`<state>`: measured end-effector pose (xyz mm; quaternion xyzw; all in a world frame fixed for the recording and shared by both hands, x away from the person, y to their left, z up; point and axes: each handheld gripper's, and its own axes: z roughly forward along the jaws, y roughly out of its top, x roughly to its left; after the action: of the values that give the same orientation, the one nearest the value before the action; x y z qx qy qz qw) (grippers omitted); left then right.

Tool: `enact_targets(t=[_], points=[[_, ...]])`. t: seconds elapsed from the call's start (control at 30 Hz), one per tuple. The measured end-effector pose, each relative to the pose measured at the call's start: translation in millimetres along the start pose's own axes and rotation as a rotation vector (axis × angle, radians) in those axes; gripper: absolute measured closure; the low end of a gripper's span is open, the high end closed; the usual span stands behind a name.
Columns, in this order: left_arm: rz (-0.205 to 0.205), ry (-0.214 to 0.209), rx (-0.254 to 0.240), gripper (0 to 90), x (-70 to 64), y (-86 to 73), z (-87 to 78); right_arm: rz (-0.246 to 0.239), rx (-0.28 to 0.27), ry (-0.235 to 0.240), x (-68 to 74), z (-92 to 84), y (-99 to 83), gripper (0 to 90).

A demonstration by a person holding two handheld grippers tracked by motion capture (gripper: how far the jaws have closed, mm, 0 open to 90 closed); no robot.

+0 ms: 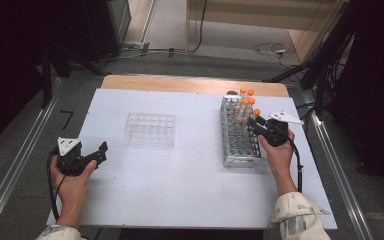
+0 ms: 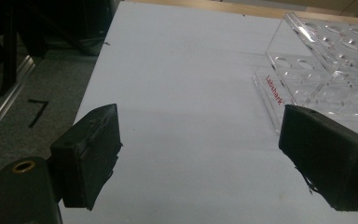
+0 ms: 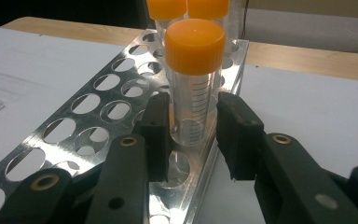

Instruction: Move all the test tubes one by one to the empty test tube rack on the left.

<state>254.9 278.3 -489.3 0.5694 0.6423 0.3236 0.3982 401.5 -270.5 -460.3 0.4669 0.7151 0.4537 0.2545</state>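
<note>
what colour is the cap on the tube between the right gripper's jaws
Orange. The cap on the clear tube shows best in the right gripper view.

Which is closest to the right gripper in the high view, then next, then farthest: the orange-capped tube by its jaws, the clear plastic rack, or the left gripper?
1. Orange-capped tube: between the jaws of the right gripper, in the metal rack.
2. Clear plastic rack: mid-table, to the left.
3. Left gripper: near the table's left edge.

The metal rack [image 1: 240,137] stands near the tabletop's [image 1: 180,185] right edge, tubes [image 1: 246,102] in its far end; the clear rack [image 1: 150,129] sits left of it.
</note>
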Motion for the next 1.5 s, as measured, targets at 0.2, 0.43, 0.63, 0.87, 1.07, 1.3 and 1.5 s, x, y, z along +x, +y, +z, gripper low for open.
enact_targets(t=[0.2,0.43,0.63,0.87,1.07,1.3,1.5], points=[[0.002,-0.001,0.0,13.4,-0.3,-0.1,0.3,-0.001,-0.009,-0.007,1.0,1.8,0.1,69.4],[0.001,-0.004,-0.001,13.4,-0.3,-0.2,0.6,-0.02,-0.017,-0.01,3.4,3.6,0.0,71.7],[0.005,0.002,0.002,13.5,-0.4,-0.3,0.6,-0.024,-0.036,-0.01,2.8,-1.4,4.7,71.9],[0.005,0.001,0.001,13.4,-0.5,-0.4,0.5,-0.046,-0.066,-0.021,6.9,-11.3,19.7,71.9],[0.008,0.001,0.003,13.4,-0.8,-0.6,1.0,-0.05,-0.085,-0.025,7.8,-17.3,27.6,71.9],[0.015,-0.005,-0.002,13.4,-3.3,-0.2,0.6,-0.053,-0.102,-0.028,8.7,-24.7,32.2,71.9],[0.012,-0.011,-0.012,13.4,-4.2,0.8,-0.6,-0.052,-0.112,-0.02,11.2,-30.6,36.2,71.9]])
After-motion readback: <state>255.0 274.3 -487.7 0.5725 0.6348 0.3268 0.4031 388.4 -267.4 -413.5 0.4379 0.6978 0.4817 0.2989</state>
